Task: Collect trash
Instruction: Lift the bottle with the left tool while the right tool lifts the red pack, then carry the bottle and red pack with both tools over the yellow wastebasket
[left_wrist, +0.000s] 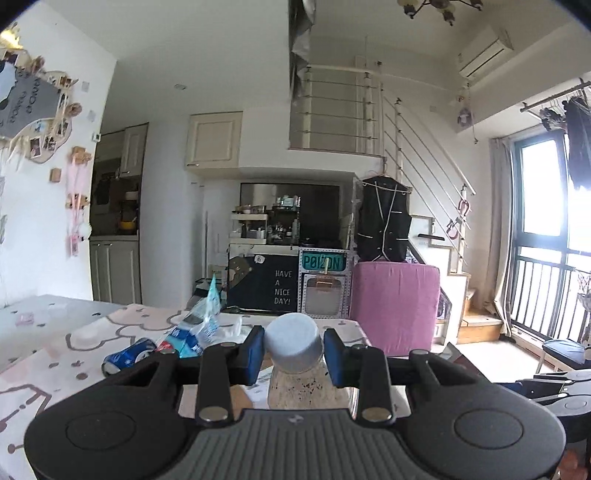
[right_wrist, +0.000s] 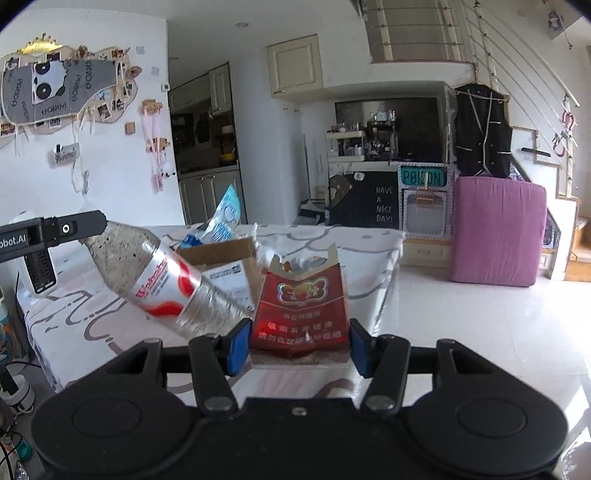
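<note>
My left gripper (left_wrist: 294, 350) is shut on the neck of a clear plastic bottle (left_wrist: 295, 354) with a grey cap, held in the air. The right wrist view shows that bottle (right_wrist: 162, 280) tilted with a red and white label, with the left gripper (right_wrist: 79, 227) at its upper end. My right gripper (right_wrist: 299, 343) is shut on a red cigarette pack (right_wrist: 301, 306) with a torn top, held above the table edge. A crushed blue can (left_wrist: 127, 355) and a blue-and-white plastic wrapper (left_wrist: 201, 321) lie on the patterned tablecloth (left_wrist: 55, 354).
A brown cardboard box (right_wrist: 225, 258) sits on the table behind the bottle. A pink covered block (right_wrist: 496, 230) stands on the white floor at the right. A black counter with a chalkboard sign (right_wrist: 384, 208) is at the back.
</note>
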